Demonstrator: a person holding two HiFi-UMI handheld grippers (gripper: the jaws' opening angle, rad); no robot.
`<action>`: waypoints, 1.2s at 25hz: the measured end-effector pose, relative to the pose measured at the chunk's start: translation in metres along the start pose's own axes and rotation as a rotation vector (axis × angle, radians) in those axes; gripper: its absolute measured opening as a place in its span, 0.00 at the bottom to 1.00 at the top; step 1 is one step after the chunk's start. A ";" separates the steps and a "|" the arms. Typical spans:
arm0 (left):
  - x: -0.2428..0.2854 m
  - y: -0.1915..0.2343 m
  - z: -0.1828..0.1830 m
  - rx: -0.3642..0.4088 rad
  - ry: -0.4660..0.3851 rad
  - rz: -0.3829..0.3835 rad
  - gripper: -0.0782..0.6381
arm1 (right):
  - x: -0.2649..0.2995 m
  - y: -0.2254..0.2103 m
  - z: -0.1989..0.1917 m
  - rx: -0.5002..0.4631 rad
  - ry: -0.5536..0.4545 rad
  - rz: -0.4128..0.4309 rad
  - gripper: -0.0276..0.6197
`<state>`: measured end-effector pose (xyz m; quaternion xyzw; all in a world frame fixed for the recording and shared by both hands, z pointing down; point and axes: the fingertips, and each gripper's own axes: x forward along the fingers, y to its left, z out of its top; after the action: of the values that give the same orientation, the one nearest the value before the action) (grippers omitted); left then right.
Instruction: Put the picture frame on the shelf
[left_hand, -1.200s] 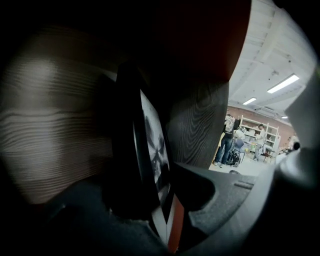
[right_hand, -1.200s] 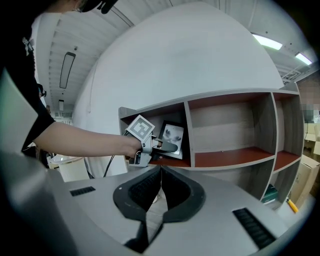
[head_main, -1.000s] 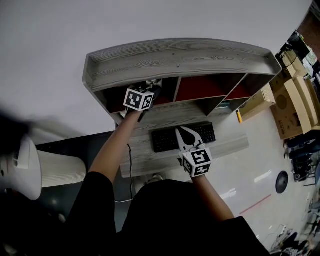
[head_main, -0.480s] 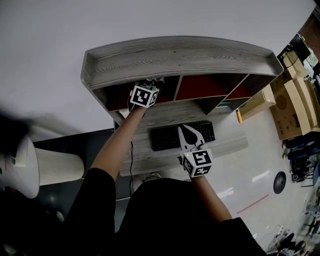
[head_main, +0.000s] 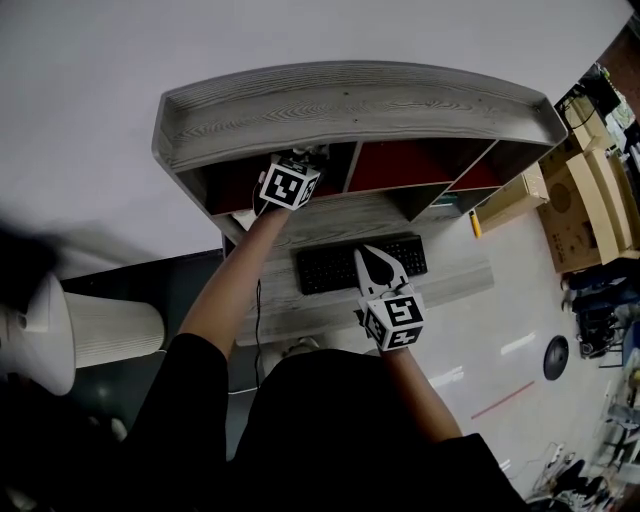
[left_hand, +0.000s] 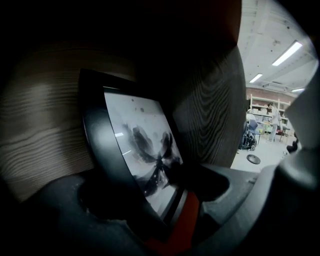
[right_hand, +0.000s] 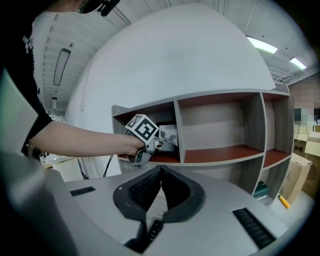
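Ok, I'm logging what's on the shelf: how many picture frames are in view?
1: the picture frame stands in the shelf's leftmost compartment, between the left gripper's opening jaws. Others may be hidden.

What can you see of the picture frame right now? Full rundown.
The picture frame has a thick, dark, smooth-looking border around a glossy pane over a pale grey print with a dark, butterfly-like ink shape. It stands roughly upright in the leftmost compartment of the wooden shelf, close to the divider, its lower edge down by the red floor. It sits between the jaws of the left gripper, which are opening, with no pad clearly pressing on it.
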<state>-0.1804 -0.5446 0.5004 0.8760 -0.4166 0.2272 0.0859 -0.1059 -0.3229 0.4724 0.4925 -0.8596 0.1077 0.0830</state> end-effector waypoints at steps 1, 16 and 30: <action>0.000 -0.001 -0.001 0.004 -0.003 0.002 0.64 | -0.001 0.000 -0.001 0.001 0.003 0.000 0.06; -0.005 0.004 -0.008 -0.019 0.036 -0.059 0.68 | 0.000 0.007 -0.009 0.009 0.022 0.011 0.06; -0.020 0.015 -0.019 -0.010 0.026 -0.001 0.69 | -0.008 -0.001 -0.015 0.038 0.014 -0.009 0.06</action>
<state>-0.2088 -0.5336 0.5074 0.8728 -0.4160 0.2365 0.0960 -0.1001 -0.3129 0.4845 0.4970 -0.8547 0.1269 0.0801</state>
